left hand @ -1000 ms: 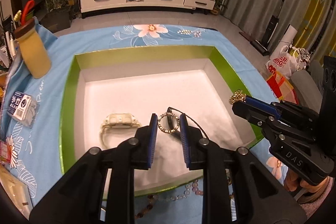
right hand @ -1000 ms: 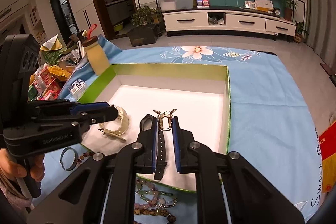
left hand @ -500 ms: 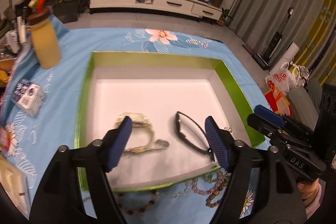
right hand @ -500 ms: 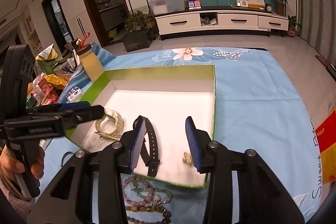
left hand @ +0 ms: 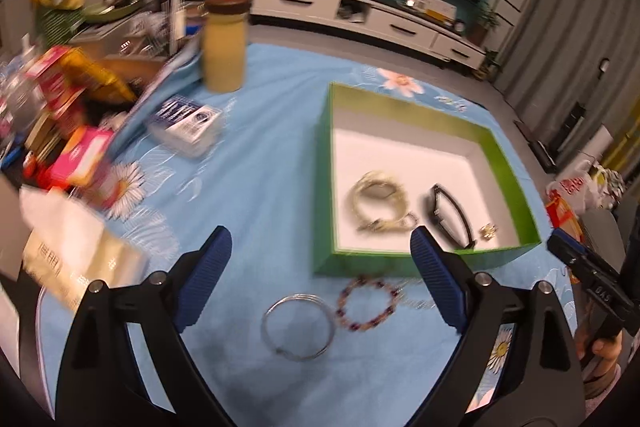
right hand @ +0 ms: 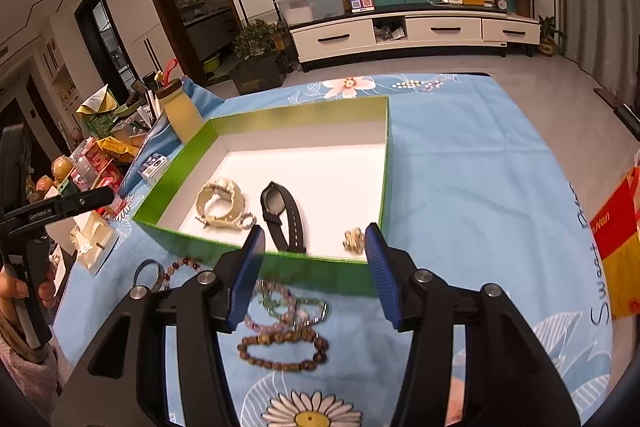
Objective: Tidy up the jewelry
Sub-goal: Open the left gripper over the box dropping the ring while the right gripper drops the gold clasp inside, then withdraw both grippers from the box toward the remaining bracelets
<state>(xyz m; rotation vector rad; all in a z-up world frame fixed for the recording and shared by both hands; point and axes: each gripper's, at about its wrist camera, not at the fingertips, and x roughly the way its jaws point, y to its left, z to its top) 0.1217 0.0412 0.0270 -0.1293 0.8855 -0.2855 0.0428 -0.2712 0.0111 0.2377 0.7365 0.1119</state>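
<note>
**Inspector:** Start at the fingers. State of each tool?

**Assistant:** The left gripper (left hand: pixel 322 281) has its jaws opening, already wide, with nothing between the pads. The right gripper (right hand: pixel 314 273) is also opening, at a middling gap, and is also empty.

**Inspector:** And just beyond them?

**Assistant:** On the blue floral cloth (right hand: pixel 472 163), near the left gripper, lie a silver bangle (left hand: pixel 298 325) and a purple bead bracelet (left hand: pixel 370 303). In front of the right gripper sit a brown bead bracelet (right hand: pixel 282 351) and a tangle of pale beaded strands (right hand: pixel 286 307). None is in the box.

**Inspector:** The green box (right hand: pixel 280 117)?

**Assistant:** It holds 3 pieces: a cream watch (right hand: pixel 220 205), a black watch (right hand: pixel 280 215) and a small gold ornament (right hand: pixel 354 239).

**Inspector:** Handling?

**Assistant:** My judgement: all are light. The bangle is stiff, thin and likely slippery, so pinch across its rim. The bead bracelets are limp, so grip 1 short run of beads. The tangled strands may lift together.
</note>
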